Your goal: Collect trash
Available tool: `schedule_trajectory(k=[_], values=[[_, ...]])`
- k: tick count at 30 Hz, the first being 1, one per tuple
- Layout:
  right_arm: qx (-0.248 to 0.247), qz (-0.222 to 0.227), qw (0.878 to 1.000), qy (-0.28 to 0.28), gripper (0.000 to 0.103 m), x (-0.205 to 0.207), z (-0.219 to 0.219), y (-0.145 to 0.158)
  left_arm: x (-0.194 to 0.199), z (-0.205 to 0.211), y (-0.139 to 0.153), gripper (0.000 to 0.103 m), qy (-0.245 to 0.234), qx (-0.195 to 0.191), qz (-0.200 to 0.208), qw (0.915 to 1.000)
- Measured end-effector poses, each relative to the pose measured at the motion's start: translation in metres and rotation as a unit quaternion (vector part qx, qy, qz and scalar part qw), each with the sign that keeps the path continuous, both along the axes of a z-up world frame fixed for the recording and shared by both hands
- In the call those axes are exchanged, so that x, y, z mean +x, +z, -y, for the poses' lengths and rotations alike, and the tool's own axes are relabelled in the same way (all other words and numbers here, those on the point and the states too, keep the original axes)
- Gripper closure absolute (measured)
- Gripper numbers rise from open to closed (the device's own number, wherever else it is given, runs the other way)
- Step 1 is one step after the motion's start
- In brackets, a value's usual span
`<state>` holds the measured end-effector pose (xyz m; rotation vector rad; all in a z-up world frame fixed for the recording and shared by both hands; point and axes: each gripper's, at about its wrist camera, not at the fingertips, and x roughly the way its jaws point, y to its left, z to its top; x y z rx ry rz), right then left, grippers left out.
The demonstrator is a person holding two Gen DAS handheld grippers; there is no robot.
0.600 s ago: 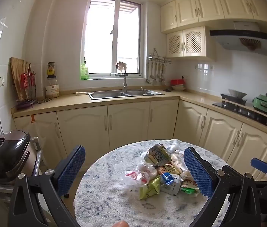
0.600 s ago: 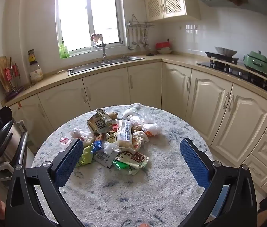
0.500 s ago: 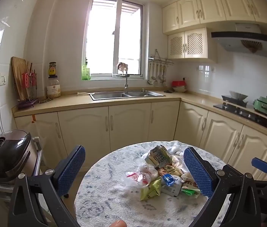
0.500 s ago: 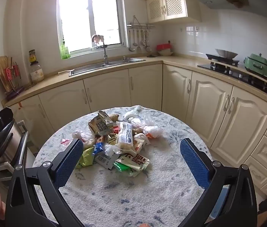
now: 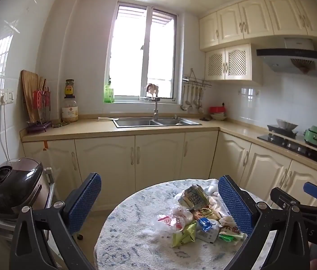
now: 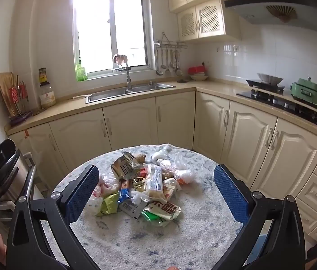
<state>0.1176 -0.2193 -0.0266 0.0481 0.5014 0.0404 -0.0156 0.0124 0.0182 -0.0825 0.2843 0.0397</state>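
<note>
The left gripper [image 5: 159, 199] gapes wide, its blue ribbed pads holding nothing. On the round, nubbly speckled table [image 6: 118, 231] a heap of crinkled wrappers [image 6: 143, 185], perhaps some plastic bags, lies between the right gripper [image 6: 156, 191]'s spread, empty fingers.

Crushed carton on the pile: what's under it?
The carton leans on wrappers: a gold packet and a long white pack show at its lower edge. Whatever lies directly beneath it is covered.
</note>
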Motion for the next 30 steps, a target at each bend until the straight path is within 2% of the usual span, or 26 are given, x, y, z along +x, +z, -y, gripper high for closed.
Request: schedule_trajectory(k=[4, 13, 30], values=[[0.002, 0.01, 1.0, 0.001, 0.0, -0.002, 0.001, 0.004, -0.002, -0.001, 0.009, 0.001, -0.006, -0.002, -0.005, 1.0], [0.0, 0.02, 1.0, 0.007, 0.0, -0.003, 0.001, 0.014, 0.004, -0.001, 0.009, 0.001, -0.013, -0.009, -0.008, 0.9998], [0.001, 0.018, 1.0, 0.012, 0.0, 0.015, 0.005, 0.012, 0.027, 0.001, -0.012, 0.001, -0.026, -0.015, -0.008, 0.9995]])
